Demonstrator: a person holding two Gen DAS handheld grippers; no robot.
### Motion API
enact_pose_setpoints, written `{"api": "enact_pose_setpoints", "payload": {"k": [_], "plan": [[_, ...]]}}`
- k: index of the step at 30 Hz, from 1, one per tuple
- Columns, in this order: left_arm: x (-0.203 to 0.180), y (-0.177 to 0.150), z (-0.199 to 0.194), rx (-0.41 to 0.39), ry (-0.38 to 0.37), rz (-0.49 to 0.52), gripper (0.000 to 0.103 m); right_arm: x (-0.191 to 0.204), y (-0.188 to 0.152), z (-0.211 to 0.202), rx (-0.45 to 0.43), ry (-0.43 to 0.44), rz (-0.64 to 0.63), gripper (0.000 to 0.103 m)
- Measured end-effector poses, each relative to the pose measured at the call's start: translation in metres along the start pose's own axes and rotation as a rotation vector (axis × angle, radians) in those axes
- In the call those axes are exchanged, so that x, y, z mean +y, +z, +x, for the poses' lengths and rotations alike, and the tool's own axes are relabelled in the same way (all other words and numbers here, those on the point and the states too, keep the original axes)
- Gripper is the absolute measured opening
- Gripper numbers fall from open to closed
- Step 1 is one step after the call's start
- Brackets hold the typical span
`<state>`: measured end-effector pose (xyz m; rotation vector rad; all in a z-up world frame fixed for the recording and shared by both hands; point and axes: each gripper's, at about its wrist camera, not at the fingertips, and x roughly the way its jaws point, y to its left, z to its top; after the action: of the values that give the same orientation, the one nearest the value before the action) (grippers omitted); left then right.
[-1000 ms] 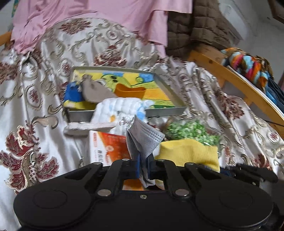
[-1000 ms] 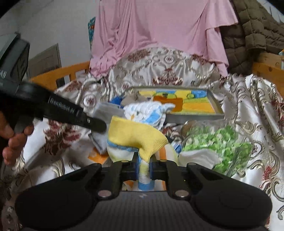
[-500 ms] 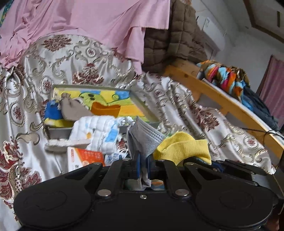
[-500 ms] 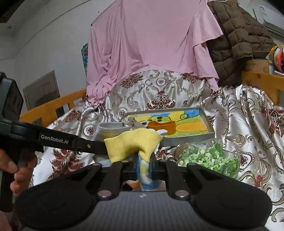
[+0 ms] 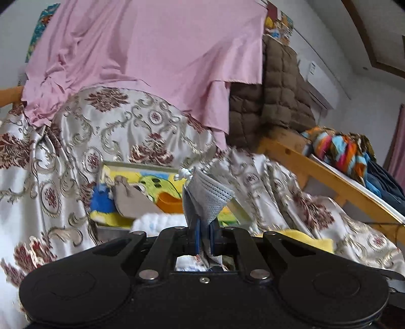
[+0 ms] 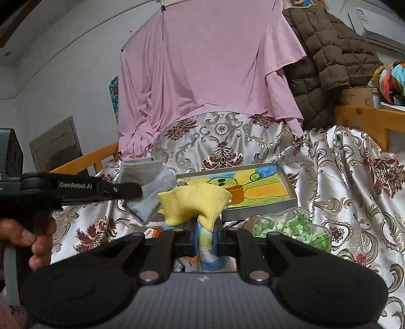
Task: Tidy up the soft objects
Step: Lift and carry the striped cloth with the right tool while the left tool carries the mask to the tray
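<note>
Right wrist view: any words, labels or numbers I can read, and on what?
"GenRobot.AI": white print on the left tongs' black arm.
Air conditioner label: too small to read.
Box under the yellow sock: print hidden.
Nothing else readable.

The yellow cloth (image 6: pixel 195 205) hides part of the tray (image 6: pixel 260 206) behind it.

Both grippers have risen and tipped upward since a second ago — the left gripper (image 5: pixel 203 234) has carried the grey face mask (image 5: pixel 206 194) up clear of the clutter, so it now stands in front of the painted tray (image 5: pixel 243 215). The right gripper (image 6: pixel 205 236) has lifted the yellow sock (image 6: pixel 195 203) likewise — the pink cloth (image 6: pixel 210 65) now fills far more of each view.
</note>
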<state>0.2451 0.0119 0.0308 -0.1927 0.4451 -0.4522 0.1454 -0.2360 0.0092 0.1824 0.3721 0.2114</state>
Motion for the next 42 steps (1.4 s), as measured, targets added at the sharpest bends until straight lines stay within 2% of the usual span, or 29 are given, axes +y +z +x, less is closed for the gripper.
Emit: {"api": "enact_pose_setpoints", "payload": {"k": [8, 16, 22, 27, 31, 34, 38, 42], "plan": [[0.033, 0.024, 0.034, -0.064, 0.012, -0.049, 0.007, 0.004, 0.027, 0.019, 0.015, -0.010, -0.038, 0.012], [0.081, 0.053, 0.079, -0.092, 0.045, -0.126, 0.007, 0.011, 0.084, 0.083, -0.004, -0.008, -0.118, 0.012], [0.108, 0.055, 0.119, -0.046, 0.055, -0.147, 0.007, 0.021, 0.128, 0.143, -0.059, -0.024, -0.147, 0.012], [0.123, 0.050, 0.148, -0.021, 0.031, -0.195, 0.007, 0.025, 0.151, 0.209, -0.041, -0.033, -0.092, 0.012], [0.140, 0.039, 0.169, 0.026, 0.027, -0.243, 0.007, 0.030, 0.158, 0.260, -0.020, -0.068, -0.083, 0.012], [0.148, 0.032, 0.179, 0.058, 0.039, -0.252, 0.007, 0.034, 0.161, 0.285, -0.014, -0.063, -0.058, 0.012], [0.153, 0.027, 0.184, 0.087, 0.032, -0.269, 0.007, 0.041, 0.162, 0.306, -0.026, -0.056, -0.041, 0.012], [0.150, 0.026, 0.187, 0.120, 0.033, -0.242, 0.007, 0.041, 0.156, 0.318, -0.012, -0.078, -0.027, 0.013]]}}
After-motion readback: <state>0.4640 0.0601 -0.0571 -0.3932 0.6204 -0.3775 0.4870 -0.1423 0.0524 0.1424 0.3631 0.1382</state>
